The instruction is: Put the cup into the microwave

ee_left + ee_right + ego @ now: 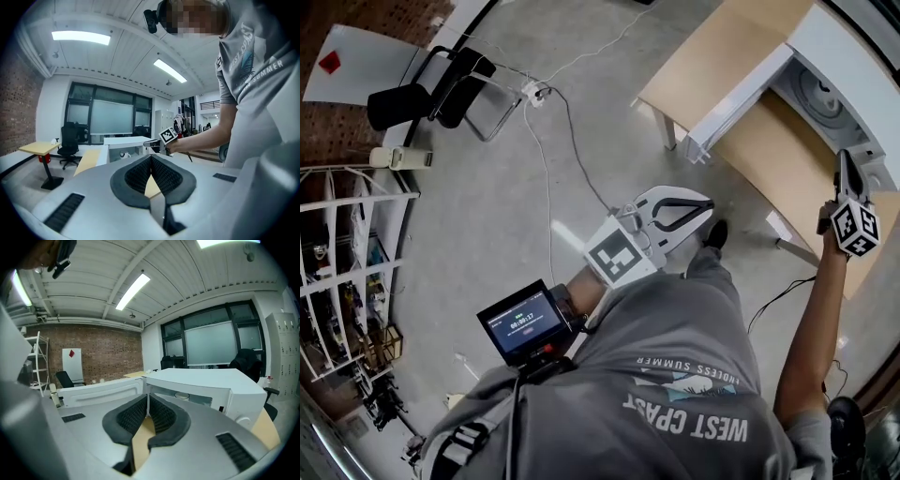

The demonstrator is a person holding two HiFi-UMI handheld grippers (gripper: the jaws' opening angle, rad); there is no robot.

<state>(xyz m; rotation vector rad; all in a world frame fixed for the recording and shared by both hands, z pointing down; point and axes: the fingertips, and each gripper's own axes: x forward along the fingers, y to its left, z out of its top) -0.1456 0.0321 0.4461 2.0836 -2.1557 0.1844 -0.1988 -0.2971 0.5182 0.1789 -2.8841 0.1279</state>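
Left gripper (151,157) and right gripper (147,395) are both pressed together, empty. The cup (180,395) — seemingly inside the microwave (206,378) — looks light, stiff, breakable; pinch its rim.

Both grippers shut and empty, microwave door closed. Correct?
Not quite. The door of the microwave is open, not closed: the right gripper view shows it swung out to the left with the cavity exposed. The rest holds: the left gripper and the right gripper are both shut with nothing between their jaws.
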